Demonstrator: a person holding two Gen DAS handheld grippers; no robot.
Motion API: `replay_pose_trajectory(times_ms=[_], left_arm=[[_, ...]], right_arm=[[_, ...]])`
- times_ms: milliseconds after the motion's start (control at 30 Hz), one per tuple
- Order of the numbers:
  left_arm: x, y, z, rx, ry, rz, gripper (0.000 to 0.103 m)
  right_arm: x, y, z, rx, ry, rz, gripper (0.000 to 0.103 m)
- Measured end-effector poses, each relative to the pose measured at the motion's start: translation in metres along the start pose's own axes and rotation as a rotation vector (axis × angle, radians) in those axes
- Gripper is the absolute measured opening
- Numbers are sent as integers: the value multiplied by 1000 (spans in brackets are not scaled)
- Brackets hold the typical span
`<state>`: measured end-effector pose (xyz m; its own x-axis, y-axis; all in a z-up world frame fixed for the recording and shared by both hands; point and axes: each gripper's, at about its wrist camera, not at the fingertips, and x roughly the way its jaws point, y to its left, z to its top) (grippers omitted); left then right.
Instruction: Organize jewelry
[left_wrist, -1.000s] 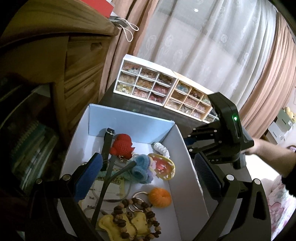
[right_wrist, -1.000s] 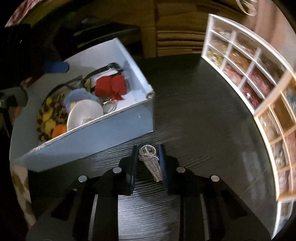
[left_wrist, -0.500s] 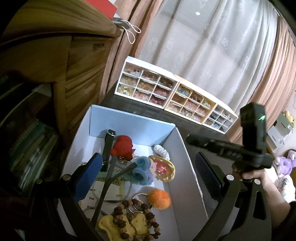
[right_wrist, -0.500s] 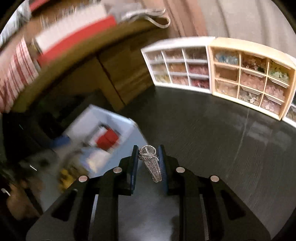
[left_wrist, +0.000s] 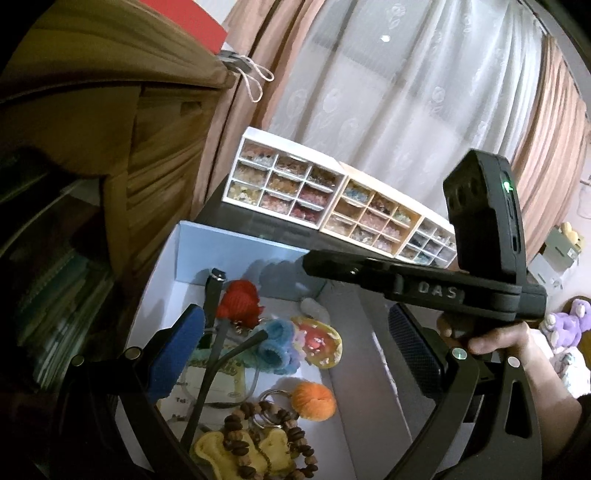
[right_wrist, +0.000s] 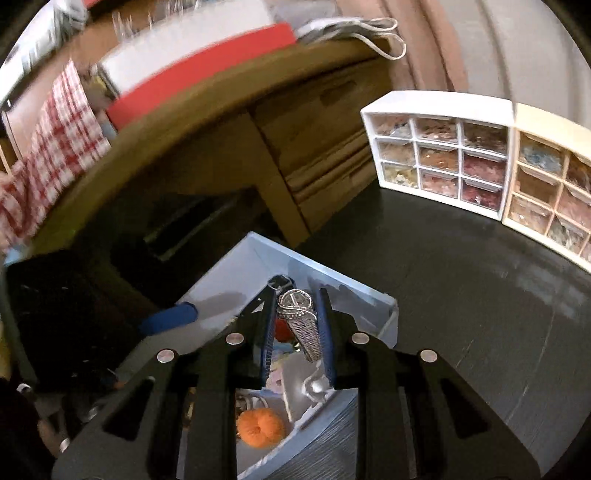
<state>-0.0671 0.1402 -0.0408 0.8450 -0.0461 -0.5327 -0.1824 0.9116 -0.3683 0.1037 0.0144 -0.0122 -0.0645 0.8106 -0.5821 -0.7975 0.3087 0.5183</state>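
Right hand-held gripper (right_wrist: 297, 325) now over box (right_wrist: 354, 295) (clasping bracelet (right_wrist: 301, 325))

"How was the left gripper (left_wrist: 295, 354) set?"
"Its jaws stood wide apart, gripping nothing, angled downward."
"And the right gripper (right_wrist: 297, 325)?"
"A bare hand (left_wrist: 495, 339) held it level, reaching across; its jaws were nearly together, pinching something between the pads."

The black right gripper (left_wrist: 314, 264) bears raised "DAS" lettering and a green light; the left gripper (left_wrist: 295, 350) has blue-padded fingers (left_wrist: 177, 354) and silver screws.
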Motion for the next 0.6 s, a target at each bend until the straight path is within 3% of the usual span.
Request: replay_pose_trajectory(times_ms=[167, 333, 367, 500, 600], left_arm=[[-1, -1, 0, 7, -3, -8, 99], [0, -1, 0, 4, 1, -8, 99], [1, -1, 0, 5, 2, -7, 99], [3, -2, 1, 11, 24, -5, 99], [7, -2, 1, 22, 61, -27, 99]], right_arm=[[5, 0, 4, -5, 16, -23, 24], [-9, -6, 4, 26, -26, -33, 33], [-15, -8, 4, 36, -40, -37, 37], [-48, -20, -4, 79, -115, -120, 74], [-72, -37, -20, 116, -139, -215, 87]])
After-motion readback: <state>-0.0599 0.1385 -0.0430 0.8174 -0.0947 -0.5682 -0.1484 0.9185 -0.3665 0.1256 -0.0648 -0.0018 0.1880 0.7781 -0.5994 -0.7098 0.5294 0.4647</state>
